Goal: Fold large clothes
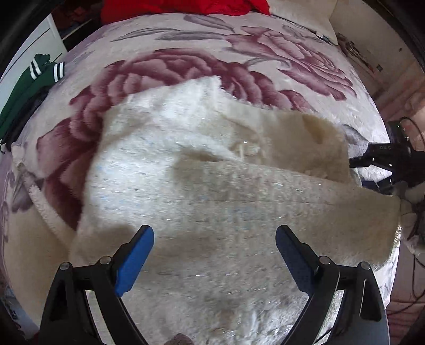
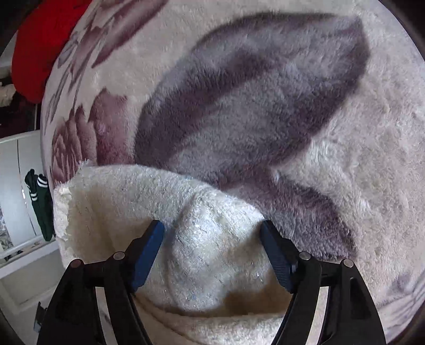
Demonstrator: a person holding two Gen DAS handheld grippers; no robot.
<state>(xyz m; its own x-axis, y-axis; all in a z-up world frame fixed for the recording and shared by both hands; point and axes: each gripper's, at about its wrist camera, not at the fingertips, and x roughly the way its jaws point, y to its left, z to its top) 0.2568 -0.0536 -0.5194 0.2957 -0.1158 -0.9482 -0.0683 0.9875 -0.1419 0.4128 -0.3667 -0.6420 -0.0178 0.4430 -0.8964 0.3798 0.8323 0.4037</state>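
A large white fluffy garment (image 1: 212,185) with silvery threads lies spread on a floral plush blanket (image 1: 186,66) and is partly folded over itself. My left gripper (image 1: 214,233) hovers over the near part of it, jaws wide apart with nothing between them. In the right wrist view a raised fold of the same garment (image 2: 212,260) bulges between the blue pads (image 2: 148,252) of my right gripper (image 2: 212,228). The pads stand apart and do not press on the fold. The right gripper's black frame (image 1: 382,159) shows at the garment's right end in the left wrist view.
A red garment (image 1: 172,8) lies at the far end of the blanket. A green garment with white stripes (image 1: 26,82) hangs off the left edge beside a white cabinet (image 2: 16,185). Cables and clutter (image 1: 414,212) sit beyond the right edge.
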